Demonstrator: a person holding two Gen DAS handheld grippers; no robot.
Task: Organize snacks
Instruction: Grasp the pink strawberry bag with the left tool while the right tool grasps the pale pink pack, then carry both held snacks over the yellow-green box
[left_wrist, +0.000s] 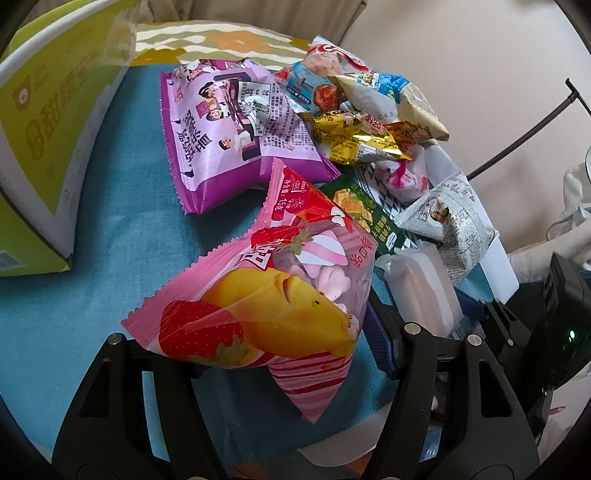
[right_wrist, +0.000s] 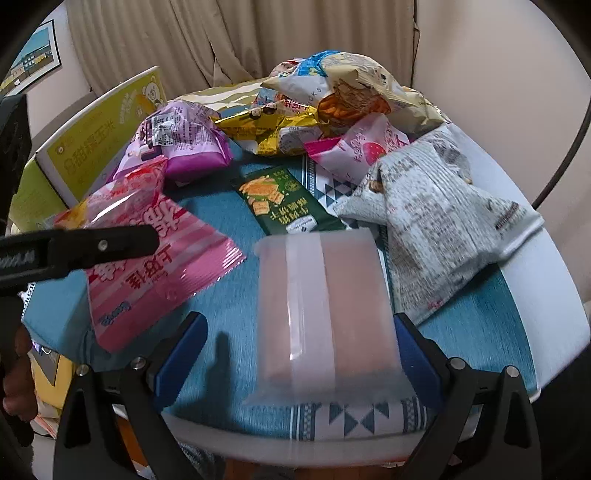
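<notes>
Left claw (left_wrist: 258, 354): clenched on the pink strawberry marshmallow bag (left_wrist: 266, 295), which sits between its black fingers with its lower end raised off the counter.
Right claw (right_wrist: 301, 354): released, blue-padded fingers standing either side of the frosted clear packet (right_wrist: 325, 314) without pressing it; no earlier view to judge by.
Frosted clear packet: flat on the blue cloth (right_wrist: 229, 317) near the counter's front edge, long side running away from the camera.
Pink strawberry marshmallow bag, right view (right_wrist: 159, 266): toward the left edge, pinched from the left by a black finger.
Green cracker packet (right_wrist: 284, 203): flat mid-counter, just beyond the clear packet.
Grey newspaper-print bag (right_wrist: 436, 229): toward the right edge, beside the clear packet.
Purple bag (right_wrist: 181, 147): behind the pink one, near the yellow-green box (right_wrist: 103, 147) at the left edge.
Back pile: gold packet (right_wrist: 273, 129), pale chip bag (right_wrist: 354, 85), small pink strawberry packet (right_wrist: 365, 147), heaped together at the far edge.
Background: beige curtain (right_wrist: 221, 37).
</notes>
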